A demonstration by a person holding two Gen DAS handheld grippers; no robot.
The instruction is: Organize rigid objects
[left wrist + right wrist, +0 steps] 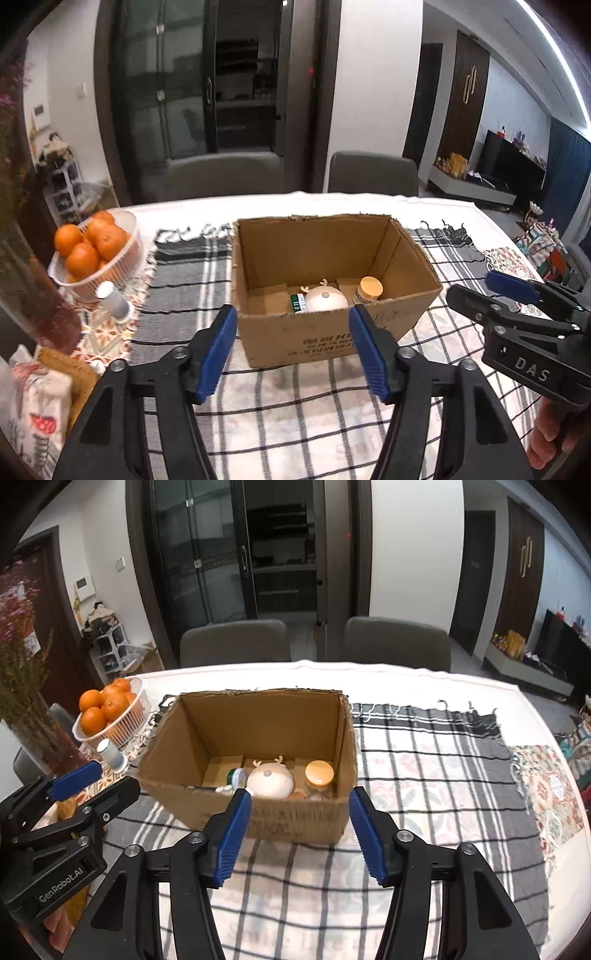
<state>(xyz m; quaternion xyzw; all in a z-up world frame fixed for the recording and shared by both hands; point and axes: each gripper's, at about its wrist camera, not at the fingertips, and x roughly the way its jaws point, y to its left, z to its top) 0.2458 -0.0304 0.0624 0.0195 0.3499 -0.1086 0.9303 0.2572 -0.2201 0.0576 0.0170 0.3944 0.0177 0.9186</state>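
Both grippers hovering before cardboard box [325,325] on the counter [424,775]; left gripper [291,350] and right gripper [299,830] each standing apart, holding nothing. Box is holding a white deer-shaped item [269,781], yellow-lidded jar [319,775], a green-labelled bottle, probably [297,302]. Placing step looking finished; next is seeking any piece remaining outside, perhaps the small grey cylinder [114,297] sitting beside the orange basket [122,236]
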